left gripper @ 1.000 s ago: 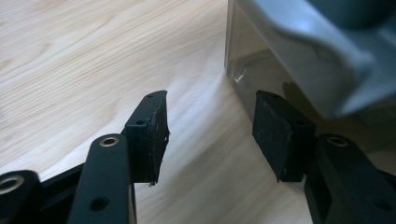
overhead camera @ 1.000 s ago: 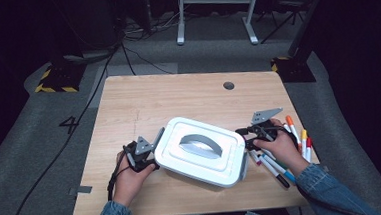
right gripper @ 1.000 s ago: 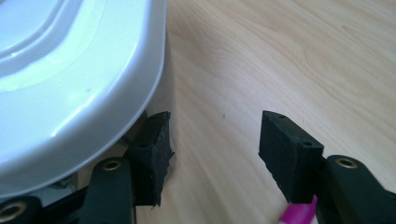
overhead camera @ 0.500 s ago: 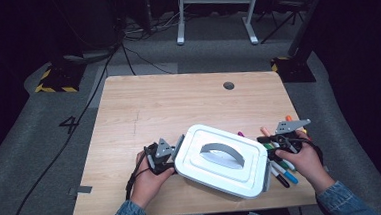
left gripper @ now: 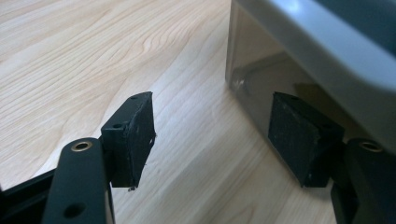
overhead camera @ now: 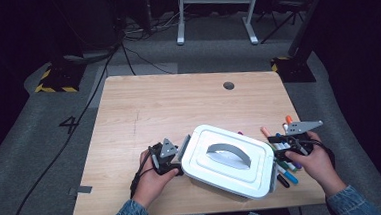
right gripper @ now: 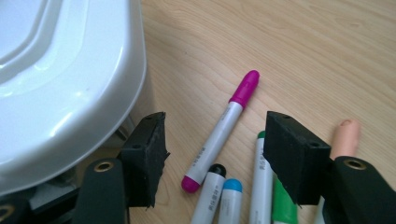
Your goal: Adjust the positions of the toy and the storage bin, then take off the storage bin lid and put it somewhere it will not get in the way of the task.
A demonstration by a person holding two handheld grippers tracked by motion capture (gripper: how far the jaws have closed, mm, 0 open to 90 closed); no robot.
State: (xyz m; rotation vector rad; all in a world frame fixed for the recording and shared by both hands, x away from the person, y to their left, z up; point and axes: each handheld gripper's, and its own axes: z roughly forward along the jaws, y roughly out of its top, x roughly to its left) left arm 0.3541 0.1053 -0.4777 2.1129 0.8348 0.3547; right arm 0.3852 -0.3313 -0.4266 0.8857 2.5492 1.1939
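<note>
A white lidded box (overhead camera: pixel 253 176) with a grey handle (overhead camera: pixel 227 154) sits askew near the table's front edge. At the box's left end my left gripper (overhead camera: pixel 180 159) is open; in the left gripper view (left gripper: pixel 210 135) bare wood lies between its pads and the right pad stands close against the clear box wall (left gripper: pixel 252 70). My right gripper (overhead camera: pixel 275 150) is at the box's right end, and its jaws have just been opening. It (right gripper: pixel 215 149) hovers open over loose markers, a magenta one (right gripper: pixel 219 135) lying ungripped beneath it, beside the lid (right gripper: pixel 60 70).
Several markers (overhead camera: pixel 288 170) lie in a heap at the front right, one orange tip (overhead camera: pixel 265 131) poking out behind the box. A green marker (right gripper: pixel 280 205) and a blue-capped one (right gripper: pixel 231 191) lie under the right jaws. The table (overhead camera: pixel 178 108) has a cable hole (overhead camera: pixel 229 85) at the back.
The box has slid right and toward the front edge, up against the markers. Both hands moved with it, and the right jaws stand a little wider.
</note>
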